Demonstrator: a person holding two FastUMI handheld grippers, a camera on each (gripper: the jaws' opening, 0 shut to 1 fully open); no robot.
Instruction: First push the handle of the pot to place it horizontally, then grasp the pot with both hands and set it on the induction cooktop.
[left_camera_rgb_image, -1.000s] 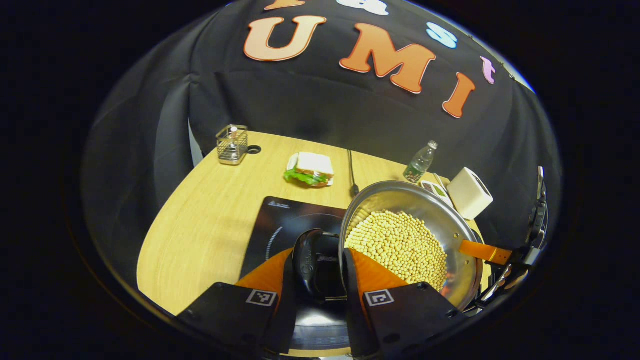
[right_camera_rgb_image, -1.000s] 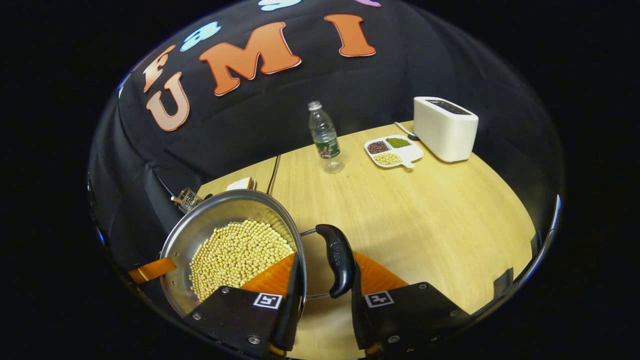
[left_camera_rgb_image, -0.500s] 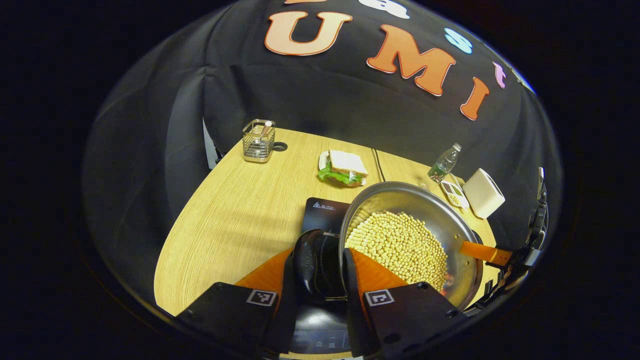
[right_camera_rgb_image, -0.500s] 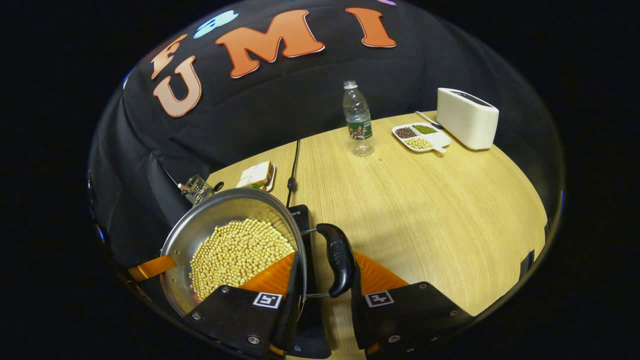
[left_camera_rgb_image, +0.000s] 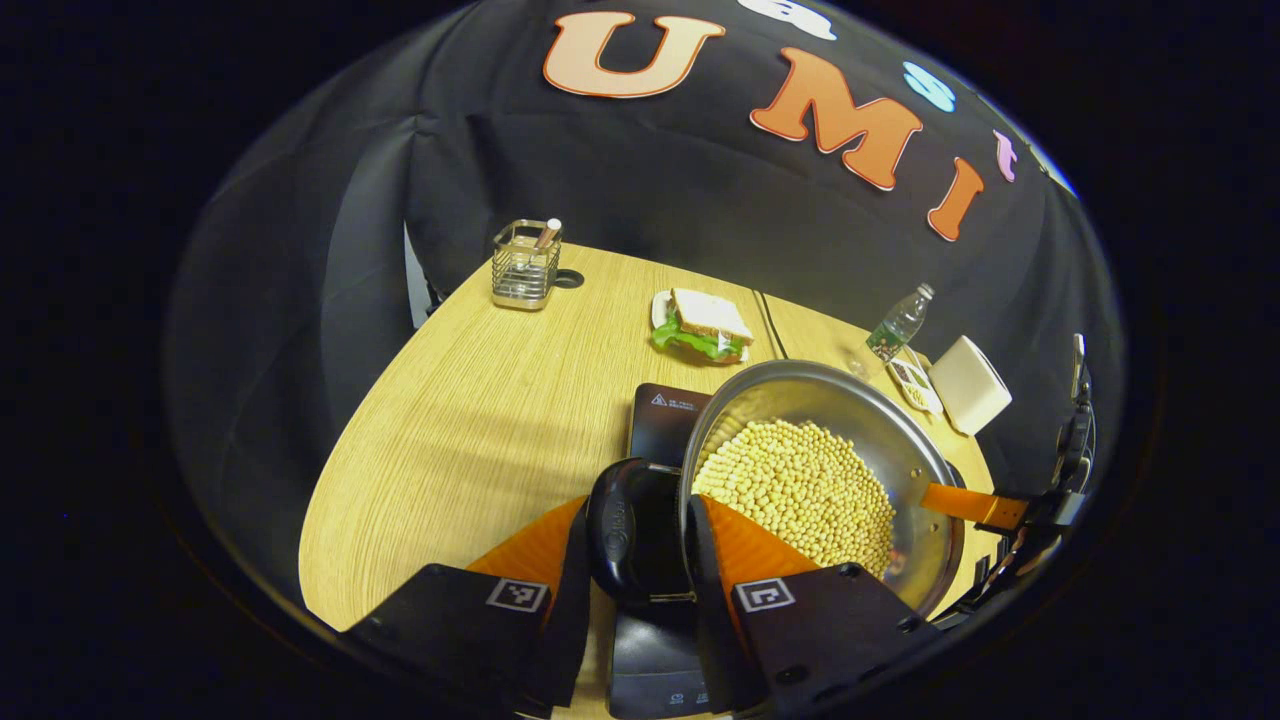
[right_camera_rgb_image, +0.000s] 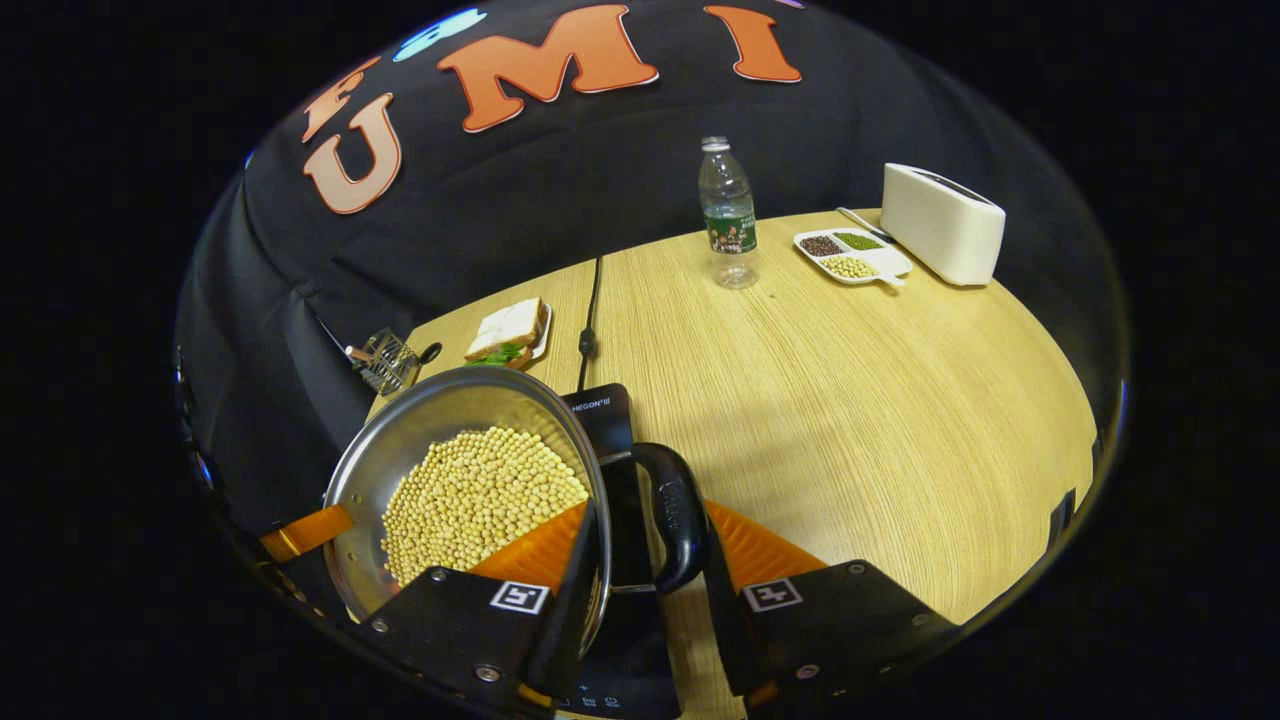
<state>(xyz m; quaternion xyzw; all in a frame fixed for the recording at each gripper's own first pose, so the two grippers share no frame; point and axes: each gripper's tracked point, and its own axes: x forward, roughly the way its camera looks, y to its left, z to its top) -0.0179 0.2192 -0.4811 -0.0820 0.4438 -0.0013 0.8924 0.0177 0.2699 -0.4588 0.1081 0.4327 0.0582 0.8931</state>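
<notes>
Gripping the steel pot (left_camera_rgb_image: 905, 455) by its two black side handles, the left tool (left_camera_rgb_image: 637, 560) clamps one handle (left_camera_rgb_image: 625, 525) and the right tool (right_camera_rgb_image: 648, 560) clamps the other (right_camera_rgb_image: 680, 515). The pot (full of soybeans (right_camera_rgb_image: 475, 495)) hangs above the black induction cooktop (left_camera_rgb_image: 662, 425) on the wooden counter (right_camera_rgb_image: 850, 400), whether touching it I cannot tell.

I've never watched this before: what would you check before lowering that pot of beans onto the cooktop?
1. Left gripper shut on the pot's left handle: ok.
2. Right gripper shut on the right handle: ok.
3. Cooktop under the pot: ok.
4. Beans inside, none spilled: ok.
5. Pot centred over the ring: cannot tell.
6. Cable clear of the pot: ok.
</notes>
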